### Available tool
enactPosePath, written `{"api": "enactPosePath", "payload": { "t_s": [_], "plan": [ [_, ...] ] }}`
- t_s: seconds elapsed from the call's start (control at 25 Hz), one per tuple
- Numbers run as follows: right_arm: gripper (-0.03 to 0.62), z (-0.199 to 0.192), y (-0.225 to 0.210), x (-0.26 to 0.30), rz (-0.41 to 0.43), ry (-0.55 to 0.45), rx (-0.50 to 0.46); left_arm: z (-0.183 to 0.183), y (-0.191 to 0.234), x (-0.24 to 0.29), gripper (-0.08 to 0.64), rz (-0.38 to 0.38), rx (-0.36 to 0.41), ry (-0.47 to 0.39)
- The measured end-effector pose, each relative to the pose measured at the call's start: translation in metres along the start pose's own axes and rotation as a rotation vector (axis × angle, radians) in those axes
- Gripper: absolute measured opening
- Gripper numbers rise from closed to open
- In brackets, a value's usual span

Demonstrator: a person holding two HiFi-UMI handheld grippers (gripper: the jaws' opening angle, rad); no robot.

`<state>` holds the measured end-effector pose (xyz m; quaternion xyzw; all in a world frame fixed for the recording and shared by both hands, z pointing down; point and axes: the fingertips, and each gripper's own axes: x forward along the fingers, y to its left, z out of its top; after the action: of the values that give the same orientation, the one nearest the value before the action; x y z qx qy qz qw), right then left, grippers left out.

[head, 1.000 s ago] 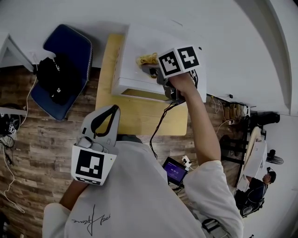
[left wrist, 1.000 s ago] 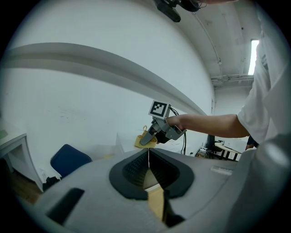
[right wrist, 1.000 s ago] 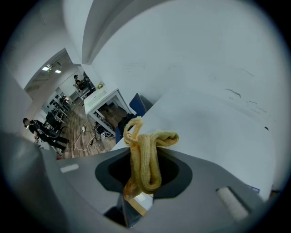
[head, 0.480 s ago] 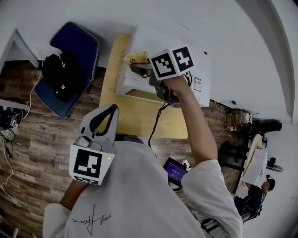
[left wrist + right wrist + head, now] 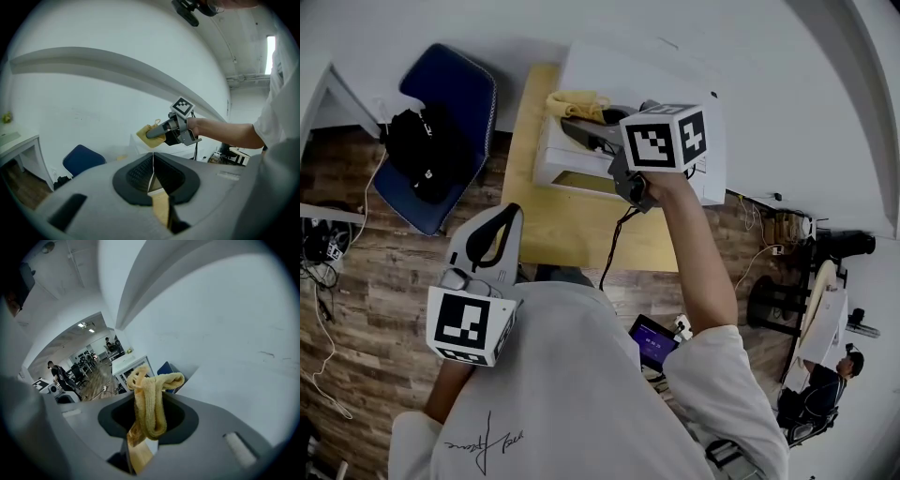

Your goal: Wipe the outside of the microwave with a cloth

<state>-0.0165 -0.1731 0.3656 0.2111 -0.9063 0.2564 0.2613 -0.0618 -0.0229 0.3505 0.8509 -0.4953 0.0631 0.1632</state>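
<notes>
While it is held low by the person's chest, the left gripper (image 5: 153, 161) is seen with its jaws shut together on nothing. Beyond it, over the wooden bench (image 5: 546, 225), the right gripper (image 5: 572, 124) is stretched forward, its jaws clamped on the yellow cloth (image 5: 577, 101) (bunched into folds). The cloth is placed at the top left edge of the white microwave (image 5: 675, 70). A blue chair (image 5: 450, 89) is seen left of the bench.
</notes>
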Motion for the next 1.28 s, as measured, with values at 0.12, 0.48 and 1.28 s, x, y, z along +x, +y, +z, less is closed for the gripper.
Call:
{"api": "enactPosePath", "payload": {
  "t_s": [0.12,0.48,1.28],
  "plan": [
    [0.123,0.002,-0.004,-0.018,-0.036,-0.08,-0.05,0.001,0.001,0.003,-0.006,0.002,-0.004,-0.003],
    [0.123,-0.019,-0.012,-0.077,-0.153,-0.223,-0.053,0.005,-0.007,0.019,-0.006,-0.027,0.009,-0.009],
    [0.121,-0.125,0.009,-0.208,-0.606,-0.551,0.103,0.013,-0.014,0.028,-0.011,-0.056,0.039,-0.059]
  ]
}}
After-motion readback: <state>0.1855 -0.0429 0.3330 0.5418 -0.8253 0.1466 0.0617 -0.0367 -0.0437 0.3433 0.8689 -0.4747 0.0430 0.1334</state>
